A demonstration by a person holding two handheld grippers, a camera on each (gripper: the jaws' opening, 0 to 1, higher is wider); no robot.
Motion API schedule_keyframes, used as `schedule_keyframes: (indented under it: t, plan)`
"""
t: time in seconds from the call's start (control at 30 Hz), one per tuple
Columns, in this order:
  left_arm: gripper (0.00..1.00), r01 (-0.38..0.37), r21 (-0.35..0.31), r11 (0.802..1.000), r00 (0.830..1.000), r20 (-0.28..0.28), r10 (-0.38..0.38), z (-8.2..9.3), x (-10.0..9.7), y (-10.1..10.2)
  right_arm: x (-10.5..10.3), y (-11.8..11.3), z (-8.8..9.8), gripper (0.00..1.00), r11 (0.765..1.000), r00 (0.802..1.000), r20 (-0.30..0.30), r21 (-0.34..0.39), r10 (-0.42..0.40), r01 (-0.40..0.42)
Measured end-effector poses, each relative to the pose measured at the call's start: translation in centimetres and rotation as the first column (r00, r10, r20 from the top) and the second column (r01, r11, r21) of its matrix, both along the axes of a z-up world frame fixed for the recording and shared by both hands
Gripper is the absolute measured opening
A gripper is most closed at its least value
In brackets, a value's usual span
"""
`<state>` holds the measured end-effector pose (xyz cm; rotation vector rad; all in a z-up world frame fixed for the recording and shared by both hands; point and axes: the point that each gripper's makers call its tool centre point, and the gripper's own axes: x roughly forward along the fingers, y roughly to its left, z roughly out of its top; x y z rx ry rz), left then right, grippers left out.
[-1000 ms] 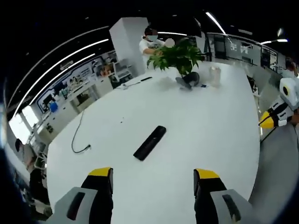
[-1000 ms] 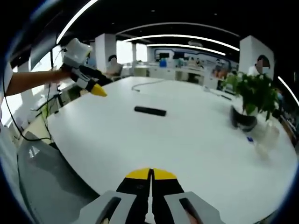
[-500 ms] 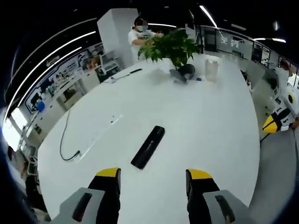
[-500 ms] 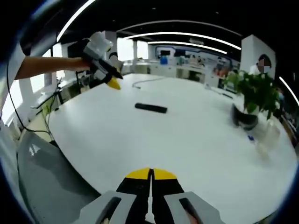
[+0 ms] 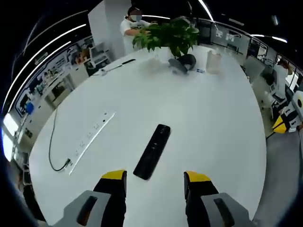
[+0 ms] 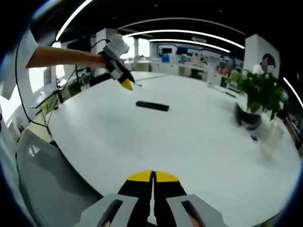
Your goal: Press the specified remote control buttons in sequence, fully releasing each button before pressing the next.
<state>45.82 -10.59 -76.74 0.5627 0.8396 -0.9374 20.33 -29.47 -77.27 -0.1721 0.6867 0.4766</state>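
A long black remote control (image 5: 152,151) lies flat on the white table (image 5: 203,118), just ahead of my left gripper (image 5: 155,177), whose yellow-tipped jaws stand open with the remote's near end between and beyond them. In the right gripper view the same remote (image 6: 152,106) lies far out on the table, and the left gripper (image 6: 126,84) hangs above and left of it, held by a person's arm. My right gripper (image 6: 152,176) is shut with nothing in it, over the table's near edge.
A potted green plant (image 5: 169,35) and a clear container (image 5: 214,61) stand at the table's far end. A white power strip (image 5: 92,138) with a black cable (image 5: 53,151) lies left of the remote. A person stands behind the plant. A grey chair (image 6: 42,179) sits by the table edge.
The left gripper has moved forward over the table toward the remote, which now lies close before its jaws. The right gripper has stayed still and shut.
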Motion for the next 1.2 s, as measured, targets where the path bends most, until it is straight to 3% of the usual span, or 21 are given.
schedule_keyframes:
  t: [0.13, 0.43, 0.6, 0.83, 0.97, 1.1, 1.2]
  plan:
    - [0.48, 0.054, -0.007, 0.999, 0.998, -0.024, -0.054, -1.1, 0.9, -0.7, 0.0, -0.1, -0.3, 0.0, 1.0, 1.0, -0.01, -0.012, -0.002, 0.002]
    - [0.44, 0.188, 0.07, 0.98, 0.981, -0.069, -0.183, -4.7, 2.3, -0.3, 0.0, -0.3, -0.6, 0.0, 1.0, 1.0, -0.022, -0.028, -0.009, 0.009]
    - [0.39, 0.186, 0.082, 0.979, 0.978, -0.109, -0.177, -6.4, 3.3, -0.1, 0.0, -0.4, -0.8, 0.0, 0.999, 0.999, -0.033, -0.034, -0.014, 0.013]
    - [0.38, 0.224, 0.161, 0.961, 0.969, -0.138, -0.203, -7.8, 3.5, 0.6, -0.1, -0.4, -1.0, 0.0, 0.999, 0.999, -0.044, -0.041, -0.013, 0.011]
    - [0.38, 0.226, 0.19, 0.955, 0.963, -0.193, -0.19, -8.5, 3.2, 0.7, -0.2, -0.3, -1.0, 0.0, 0.999, 0.999, -0.049, -0.046, -0.009, 0.007]
    - [0.39, 0.273, 0.267, 0.924, 0.952, -0.213, -0.22, -9.3, 3.3, 1.6, -0.2, -0.3, -1.0, 0.0, 0.999, 0.999, -0.053, -0.045, -0.01, 0.008]
    - [0.39, 0.25, 0.269, 0.93, 0.954, -0.234, -0.189, -9.9, 3.7, 1.7, -0.2, -0.3, -1.0, 0.0, 0.999, 0.999, -0.053, -0.046, -0.01, 0.008]
